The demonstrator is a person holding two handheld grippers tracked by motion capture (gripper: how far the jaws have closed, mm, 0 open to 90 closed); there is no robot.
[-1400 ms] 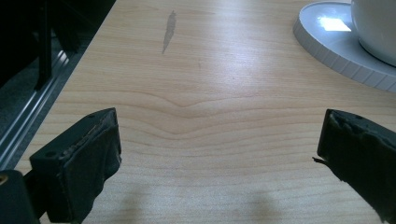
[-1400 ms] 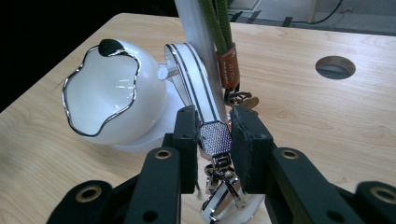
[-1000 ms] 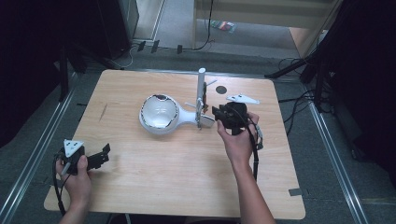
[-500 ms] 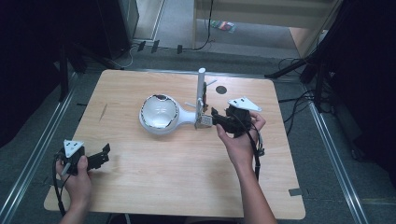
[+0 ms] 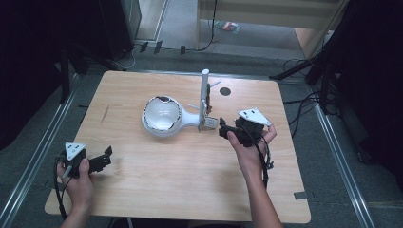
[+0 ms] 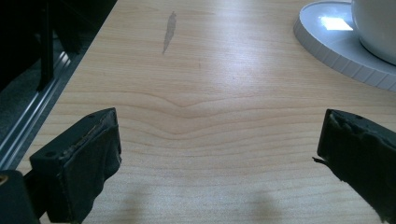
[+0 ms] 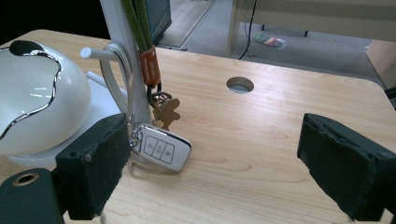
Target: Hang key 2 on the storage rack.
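While the high view gives just a small pale blob at the foot of the white post (image 5: 204,97), the right gripper view shows it's a car key fob (image 7: 161,152) w/ three buttons, hung by a green strap (image 7: 140,28), resting on the table (image 5: 157,190). Right gripper (image 5: 223,128) jaws have just been opening, now wide apart, fob just beside one pad, nothing gripped. Left gripper (image 5: 105,156) jaws apart over bare wood, near the table's corner. White bowl-shaped stand (image 5: 162,115) sits beside the post.
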